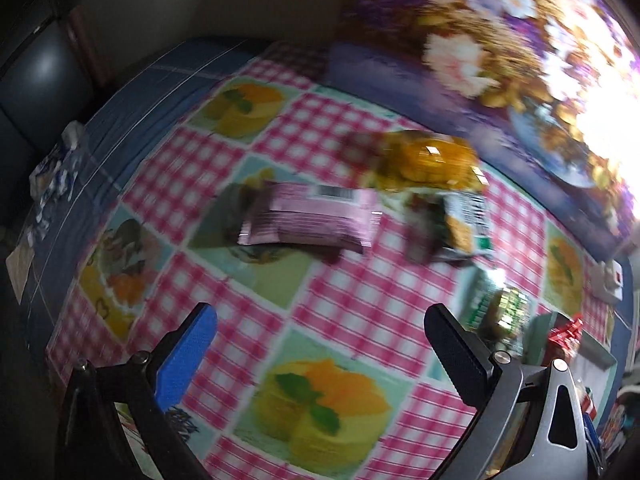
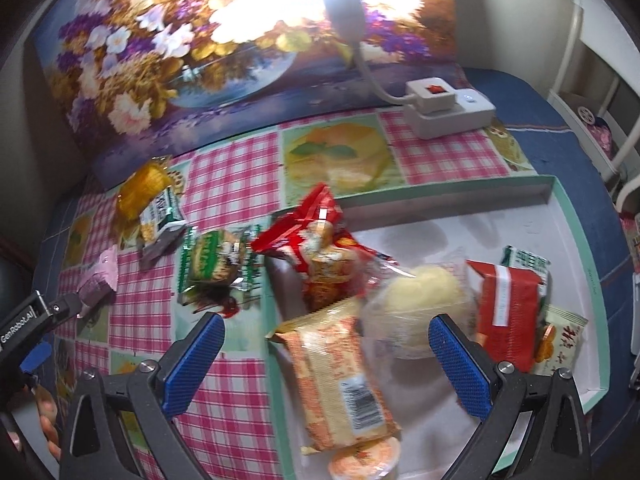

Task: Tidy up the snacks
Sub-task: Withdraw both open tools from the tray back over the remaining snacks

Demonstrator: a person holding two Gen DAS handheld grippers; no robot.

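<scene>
Left gripper (image 1: 320, 328) spread wide, empty, hovering over checkered tablecloth (image 1: 352, 312). Pink wrapper (image 1: 308, 218) lying flat at 12 o'clock of fingers, well apart; yellow pack (image 1: 432, 160) and green packet (image 1: 468, 216) at 1 o'clock, blurred. Right gripper (image 2: 326, 344) also wide, empty, above orange-white bar (image 2: 336, 372) inside shallow box (image 2: 576, 216). Red bag (image 2: 312, 232) at 12 o'clock, overhanging box edge. Green noodle pack (image 2: 216, 264) outside box at 11 o'clock. Labels unreadable.

"GenRobot.AI" is printed on the left gripper (image 2: 60, 312); the snack packets' print is unreadable.
</scene>
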